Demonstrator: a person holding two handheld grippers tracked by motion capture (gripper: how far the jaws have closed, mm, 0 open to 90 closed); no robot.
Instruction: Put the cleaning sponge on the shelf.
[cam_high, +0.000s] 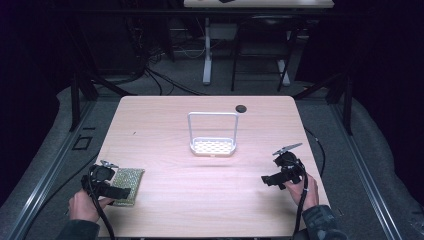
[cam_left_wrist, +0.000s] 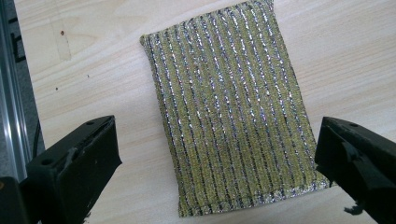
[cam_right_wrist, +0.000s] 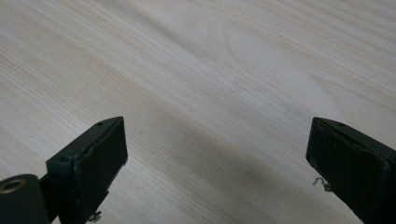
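A flat yellow-green sponge (cam_high: 127, 185) (cam_left_wrist: 231, 116) with glittery silver stripes lies on the wooden table (cam_high: 165, 200) near its front left corner. My left gripper (cam_high: 114, 191) (cam_left_wrist: 217, 163) hovers over the sponge's near end, open, its jaws standing wide on either side of the sponge without touching it. My right gripper (cam_high: 267, 180) (cam_right_wrist: 217, 154) is at the front right of the table, open over bare wood, nothing between its jaws. A white rack (cam_high: 213, 146) with a tall wire handle and a perforated tray stands mid-table.
A small black disc (cam_high: 241, 108) lies near the table's far edge. The table's left edge and a metal rail (cam_left_wrist: 11, 107) run close to the sponge. Dark frame legs and cables stand on the floor beyond the table.
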